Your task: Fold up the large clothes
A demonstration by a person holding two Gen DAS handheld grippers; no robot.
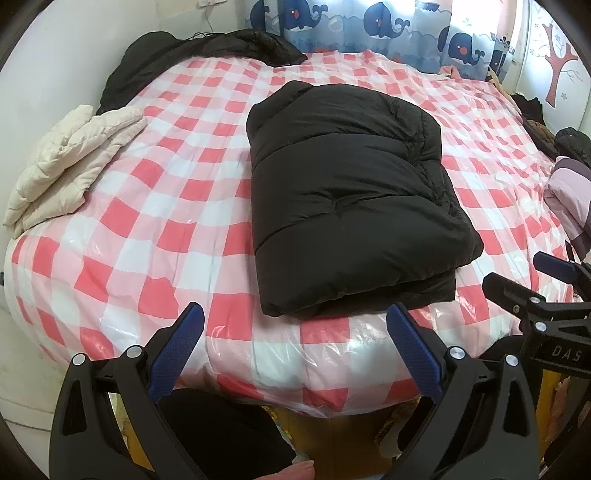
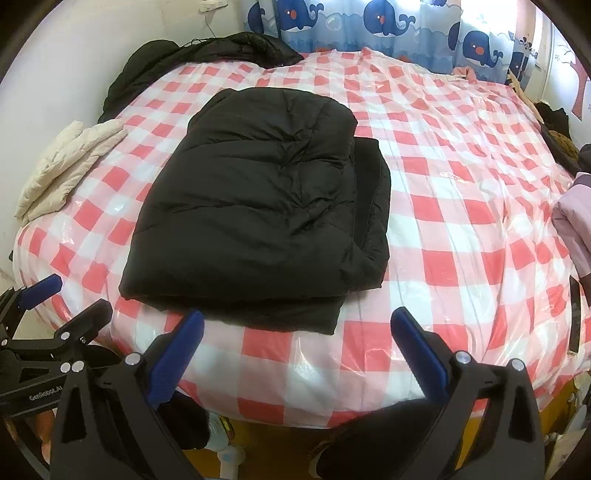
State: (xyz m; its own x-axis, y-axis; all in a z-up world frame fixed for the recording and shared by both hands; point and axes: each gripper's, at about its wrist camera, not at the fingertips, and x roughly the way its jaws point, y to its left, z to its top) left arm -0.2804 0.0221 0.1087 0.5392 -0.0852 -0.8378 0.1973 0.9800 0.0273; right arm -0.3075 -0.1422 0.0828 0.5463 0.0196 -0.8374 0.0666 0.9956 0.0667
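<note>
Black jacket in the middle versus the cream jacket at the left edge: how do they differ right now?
The black jacket lies mid-bed as a squared, flat bundle; the cream jacket sits at the bed's left edge, looser, with uneven layers. The black one looks bulkier. Both are quilted and rest on the checked cover, and neither gripper touches them.

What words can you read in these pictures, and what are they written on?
"DAS" is on the black body of the right claw, seen at the edge of the left camera's picture; the label is cut off there.
"GenRobot.AI" is on the black body of the left claw, seen in the right camera's picture; its last letters are hard to make out.
The whale curtain and the checked bed cover have no words.
</note>
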